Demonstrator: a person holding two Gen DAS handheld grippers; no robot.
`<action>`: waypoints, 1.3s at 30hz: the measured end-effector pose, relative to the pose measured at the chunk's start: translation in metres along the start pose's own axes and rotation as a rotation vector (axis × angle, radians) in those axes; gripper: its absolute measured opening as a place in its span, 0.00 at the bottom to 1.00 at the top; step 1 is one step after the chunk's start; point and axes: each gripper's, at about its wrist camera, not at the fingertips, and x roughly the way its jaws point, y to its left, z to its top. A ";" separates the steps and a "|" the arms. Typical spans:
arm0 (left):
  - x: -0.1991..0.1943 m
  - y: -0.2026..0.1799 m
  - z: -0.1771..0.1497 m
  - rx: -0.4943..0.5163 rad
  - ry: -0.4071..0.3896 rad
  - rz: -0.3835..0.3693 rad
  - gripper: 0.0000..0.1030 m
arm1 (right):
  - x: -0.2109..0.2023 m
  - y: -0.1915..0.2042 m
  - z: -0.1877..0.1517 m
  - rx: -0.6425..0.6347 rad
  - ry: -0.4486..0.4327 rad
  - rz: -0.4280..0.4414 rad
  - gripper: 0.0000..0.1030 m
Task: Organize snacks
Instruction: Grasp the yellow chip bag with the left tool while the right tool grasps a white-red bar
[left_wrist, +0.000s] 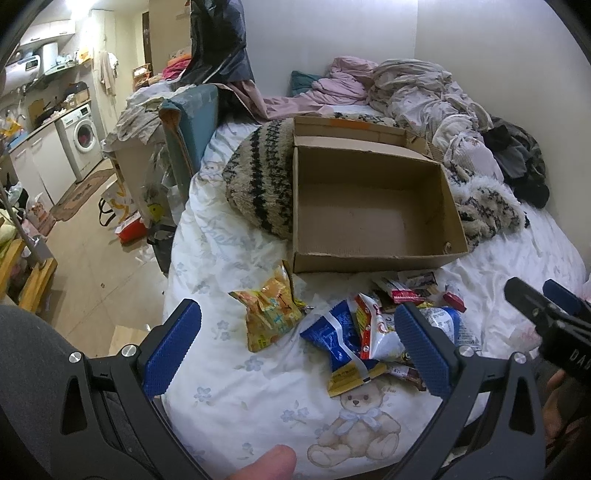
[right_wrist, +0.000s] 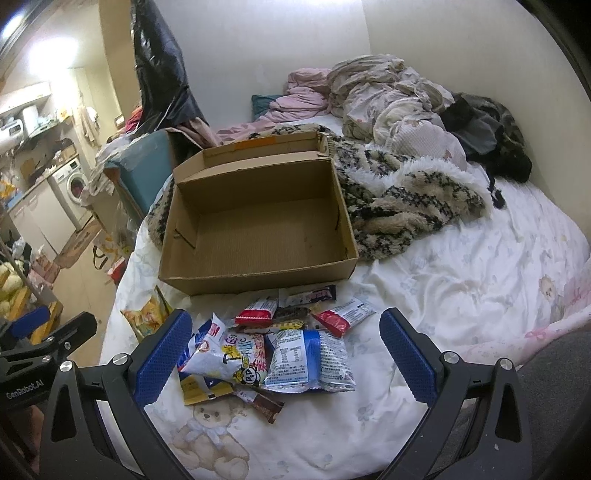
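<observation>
1. The snack pile (right_wrist: 273, 350) is lying on the bed (right_wrist: 443, 295) just in front of the cardboard box (right_wrist: 258, 236); small red-and-white bars are sitting nearest the box, larger crinkled packets are overlapping nearer the cameras.
2. A yellow packet (left_wrist: 271, 314) is lying apart from the pile on its left, propped close to the box's front corner.
3. The left tool (left_wrist: 299, 350) is hovering with its jaws spread wide and gripping nothing; the yellow packet and a blue packet (left_wrist: 332, 338) are sitting between its pads in the left wrist view.
4. The right tool (right_wrist: 286, 354) is likewise gaping and empty, poised over the middle of the pile, with the blue-and-white packet (right_wrist: 310, 360) lying between its pads.
5. The step in hand is probably a first pick; it is looking wise to take a top-lying packet, pinching it across a flat edge rather than the puffed middle, since the film is likely slipping or dragging neighbours along.
6. The two tools are working close together, so taking separate targets is likely avoiding a clash.
7. The box is standing open and holding nothing, its flap folded back behind; nothing is sorted yet.
8. A fuzzy patterned blanket (right_wrist: 406, 199) is bunching against the box's far and right sides.
</observation>
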 end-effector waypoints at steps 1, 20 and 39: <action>0.000 0.000 0.002 0.001 0.001 0.001 1.00 | 0.000 -0.001 0.002 0.006 0.002 0.001 1.00; 0.050 0.011 0.055 -0.018 0.174 -0.002 1.00 | 0.031 -0.051 0.060 0.096 0.148 0.047 1.00; 0.168 0.063 0.042 -0.257 0.487 0.070 1.00 | 0.104 -0.098 0.049 0.221 0.353 0.074 1.00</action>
